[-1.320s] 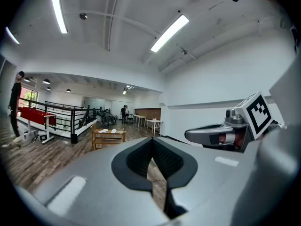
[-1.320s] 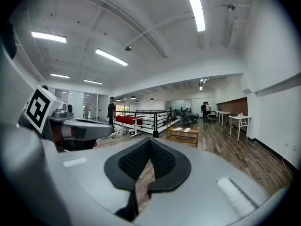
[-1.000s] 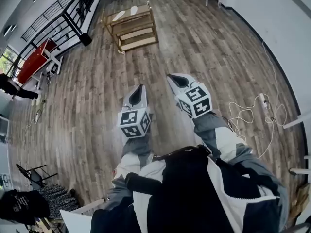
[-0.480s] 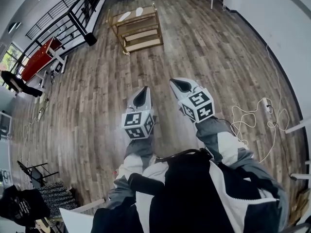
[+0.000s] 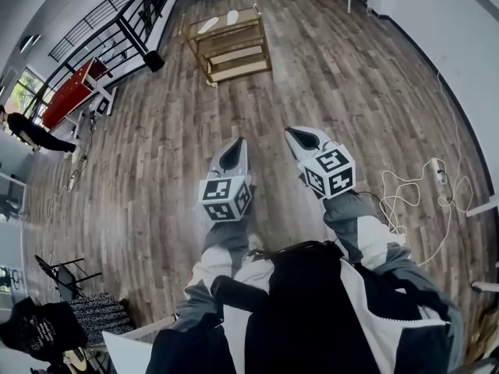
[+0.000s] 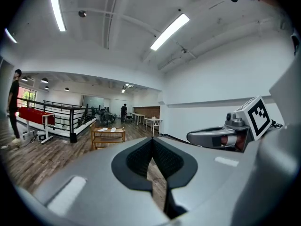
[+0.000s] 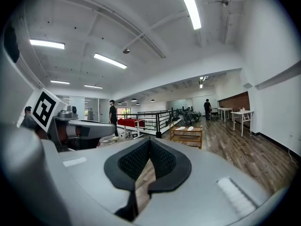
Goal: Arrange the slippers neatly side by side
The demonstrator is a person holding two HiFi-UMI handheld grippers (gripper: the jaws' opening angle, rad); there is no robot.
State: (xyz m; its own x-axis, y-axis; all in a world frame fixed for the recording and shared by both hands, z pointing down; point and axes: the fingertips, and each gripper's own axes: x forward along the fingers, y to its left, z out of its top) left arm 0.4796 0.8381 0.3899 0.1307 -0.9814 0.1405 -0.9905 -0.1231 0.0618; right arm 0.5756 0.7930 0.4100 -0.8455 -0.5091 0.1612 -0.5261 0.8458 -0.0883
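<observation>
Two white slippers (image 5: 208,25) (image 5: 232,16) lie on top of a low wooden shelf (image 5: 231,54) far ahead across the wood floor. In the left gripper view the slippers (image 6: 103,129) are small on that shelf (image 6: 108,138). The right gripper view shows them (image 7: 179,128) on the shelf (image 7: 187,135) too. My left gripper (image 5: 232,153) and right gripper (image 5: 304,138) are held side by side in front of the person's body, well short of the shelf. Both are shut with nothing between the jaws, seen close up for the left gripper (image 6: 152,140) and the right gripper (image 7: 149,141).
A black railing (image 5: 117,22) and a red table (image 5: 70,92) line the left side, where a person (image 5: 31,135) stands. White cables (image 5: 413,201) lie on the floor by the right wall. Chairs and a dark bag (image 5: 43,329) sit at lower left.
Both grippers sit a little lower and further right in the head view, and the shelf has drifted right. Both stay shut and empty.
</observation>
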